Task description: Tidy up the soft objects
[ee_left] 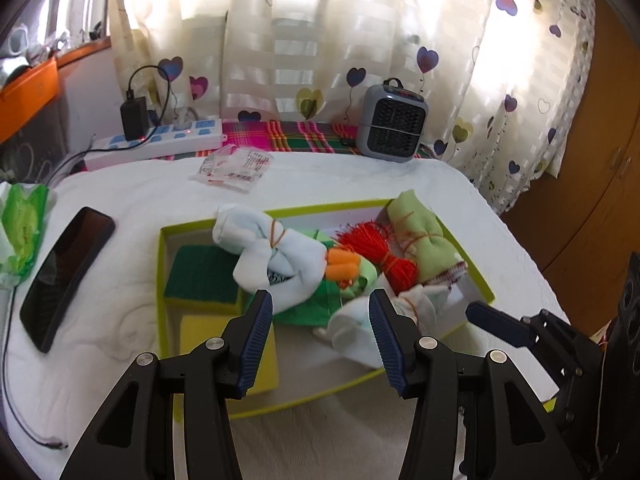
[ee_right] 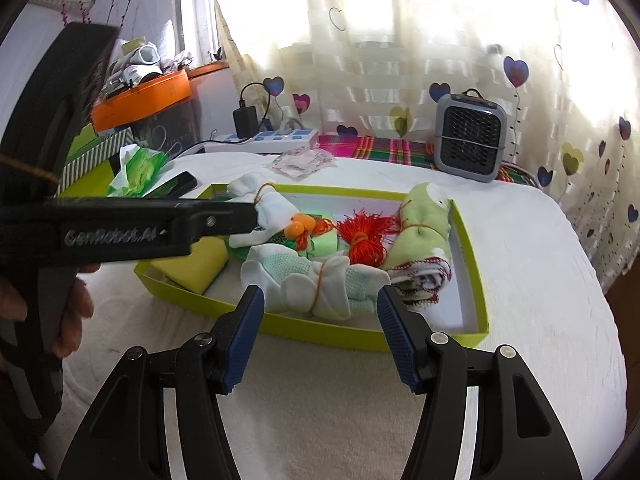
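A lime-green shallow box (ee_left: 162, 264) lies on the white cover. It holds a white cloth bundle (ee_left: 260, 248), a green scouring pad (ee_left: 202, 276), a yellow sponge (ee_left: 228, 344), an orange-red tassel (ee_left: 376, 248), a pale green rolled towel (ee_left: 420, 236) and a white sock bundle (ee_left: 352, 324). My left gripper (ee_left: 320, 308) hovers open over the box's near side, nothing between its pads. My right gripper (ee_right: 320, 300) stands open just short of the box rim (ee_right: 304, 330), facing the sock bundle (ee_right: 320, 280). The left gripper (ee_right: 248, 214) reaches in from the left, a hand behind it.
A black phone (ee_left: 66, 276) and a green tissue pack (ee_left: 24, 220) lie left of the box. Behind it are a plastic packet (ee_left: 232, 168), a power strip (ee_left: 160, 140) and a grey heater (ee_left: 392, 120). Curtains hang at the back. The cover drops off at the right.
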Motion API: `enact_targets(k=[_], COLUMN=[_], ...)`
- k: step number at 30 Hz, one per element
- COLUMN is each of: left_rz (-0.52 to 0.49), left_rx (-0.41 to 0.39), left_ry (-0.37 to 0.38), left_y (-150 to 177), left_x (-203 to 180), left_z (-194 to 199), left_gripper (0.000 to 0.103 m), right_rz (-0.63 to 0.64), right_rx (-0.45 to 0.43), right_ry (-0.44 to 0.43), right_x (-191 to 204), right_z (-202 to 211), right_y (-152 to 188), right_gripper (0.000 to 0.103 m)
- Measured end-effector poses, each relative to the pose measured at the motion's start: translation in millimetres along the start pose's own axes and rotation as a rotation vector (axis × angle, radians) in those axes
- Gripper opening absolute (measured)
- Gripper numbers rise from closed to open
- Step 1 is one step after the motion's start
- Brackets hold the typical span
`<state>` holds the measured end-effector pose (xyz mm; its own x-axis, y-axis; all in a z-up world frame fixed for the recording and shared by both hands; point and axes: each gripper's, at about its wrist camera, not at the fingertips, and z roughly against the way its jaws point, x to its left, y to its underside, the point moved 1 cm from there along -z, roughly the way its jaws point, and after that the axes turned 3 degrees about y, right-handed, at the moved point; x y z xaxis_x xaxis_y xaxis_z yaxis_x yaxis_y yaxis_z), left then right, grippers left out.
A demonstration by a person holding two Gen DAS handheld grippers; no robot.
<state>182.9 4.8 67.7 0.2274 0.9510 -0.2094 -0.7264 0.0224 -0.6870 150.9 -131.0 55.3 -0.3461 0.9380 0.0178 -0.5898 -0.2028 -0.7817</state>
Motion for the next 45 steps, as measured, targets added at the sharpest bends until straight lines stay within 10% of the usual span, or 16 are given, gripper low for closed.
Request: enact_targets(k=[45], left_rz=[0.013], left_rx=[0.116], left_ry=[-0.214], left_y=[105], left_x=[-8], left_z=[12], left_gripper=[0.049], right_rz=[-0.061], right_rx=[0.180], right_ry=[0.089], right_x=[-4], right_z=[10], right_y=[52], right_gripper=[0.065])
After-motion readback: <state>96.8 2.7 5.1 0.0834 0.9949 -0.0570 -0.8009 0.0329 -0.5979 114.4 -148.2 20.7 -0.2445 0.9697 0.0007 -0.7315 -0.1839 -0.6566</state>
